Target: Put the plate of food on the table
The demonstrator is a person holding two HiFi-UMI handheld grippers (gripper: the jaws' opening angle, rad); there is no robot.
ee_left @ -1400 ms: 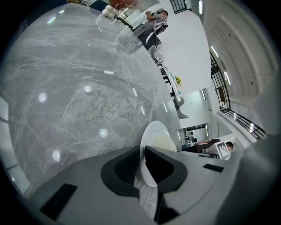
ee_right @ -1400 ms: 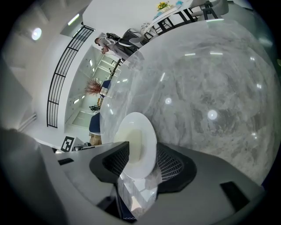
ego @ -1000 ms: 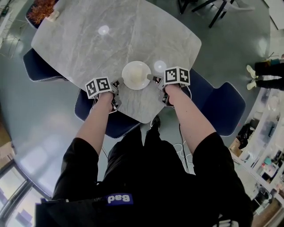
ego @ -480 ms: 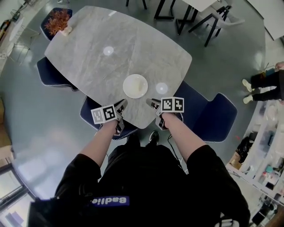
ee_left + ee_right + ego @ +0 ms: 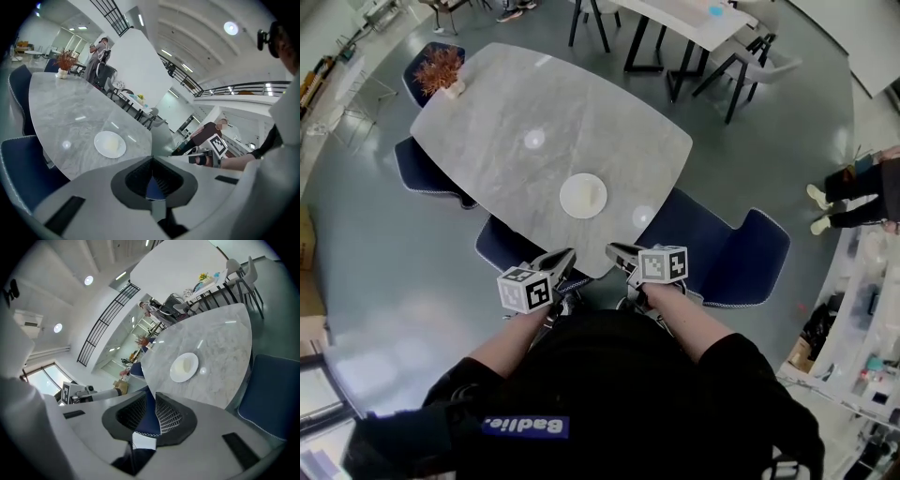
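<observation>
Plant (image 5: 441, 66): reddish, in a pale pot, standing on the far left corner of the table (image 5: 581, 112)
Left chairs (image 5: 422, 167): two blue seats pushed in along the table's left side, the nearer one below your left hand
Table: grey marble top with rounded corners and two bright light spots on it
Left gripper (image 5: 568, 255): you hold it off the table's near edge, over the nearer blue seat, aimed toward the plate; in the left gripper view its pads (image 5: 133, 177) meet at the tips with nothing caught between them
Plate (image 5: 583, 196): white and round, lying flat on the table close to the near edge; a pale patch of food (image 5: 589, 195) sits on its middle; it lies ahead of both grippers and touches neither
Right gripper (image 5: 612, 251): just beside the left one, their tips near but apart, and also off the table's edge; its jaws have just been closing, and the right gripper view shows a narrow gap between the pads (image 5: 169, 417) with nothing in it, only blue seat behind
Right chairs (image 5: 722, 248): blue, standing by the table's near right side
White table (image 5: 675, 11): at the top, on dark legs, with chairs around it
Person (image 5: 853, 192): dark legs in pale shoes at the right edge, well apart from the table
</observation>
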